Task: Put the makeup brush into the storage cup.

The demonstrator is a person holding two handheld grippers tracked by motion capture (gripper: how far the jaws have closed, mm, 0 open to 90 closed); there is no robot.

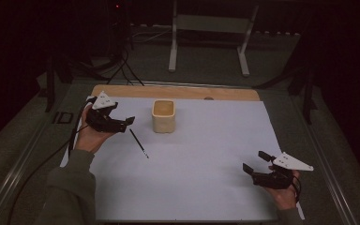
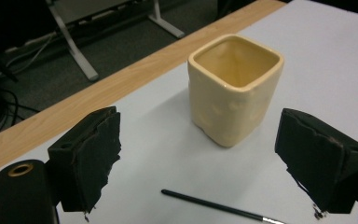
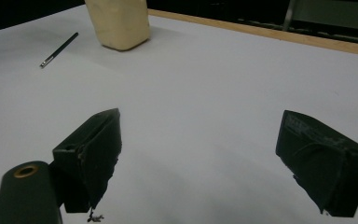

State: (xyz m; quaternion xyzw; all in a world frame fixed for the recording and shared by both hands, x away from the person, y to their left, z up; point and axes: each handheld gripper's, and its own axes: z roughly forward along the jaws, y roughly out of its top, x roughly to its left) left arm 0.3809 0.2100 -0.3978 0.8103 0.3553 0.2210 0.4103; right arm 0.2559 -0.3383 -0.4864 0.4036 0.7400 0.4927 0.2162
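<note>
Dim surroundings frame a worktop [image 1: 183,91] covered by a large white sheet [image 1: 201,159], with a strip of pale wood left bare along the far edge. Metal stand legs [image 1: 173,42] and loose cables [image 1: 122,65] occupy the floor beyond. Most of the sheet lies open, especially the broad middle and the near right.

Left hand-held gripper [image 1: 127,125]: held near the far left corner of the sheet, jaws spread wide with nothing between them, pointing toward the cup. In the left gripper view its black pads [image 2: 91,158] look rough and chipped at the edges.

Cup [image 1: 163,116]: cream-coloured, glazed, squarish with rounded corners and slightly dimpled walls, standing upright near the far edge, just right of the left hand-held gripper.

Brush [image 1: 138,143]: thin, dark and straight with a pale metal band toward one end, lying flat on the sheet just in front of the cup and apart from it.

Right hand-held gripper [image 1: 255,161]: held at the near right, well apart from cup and brush, jaws wide and empty above bare sheet.
</note>
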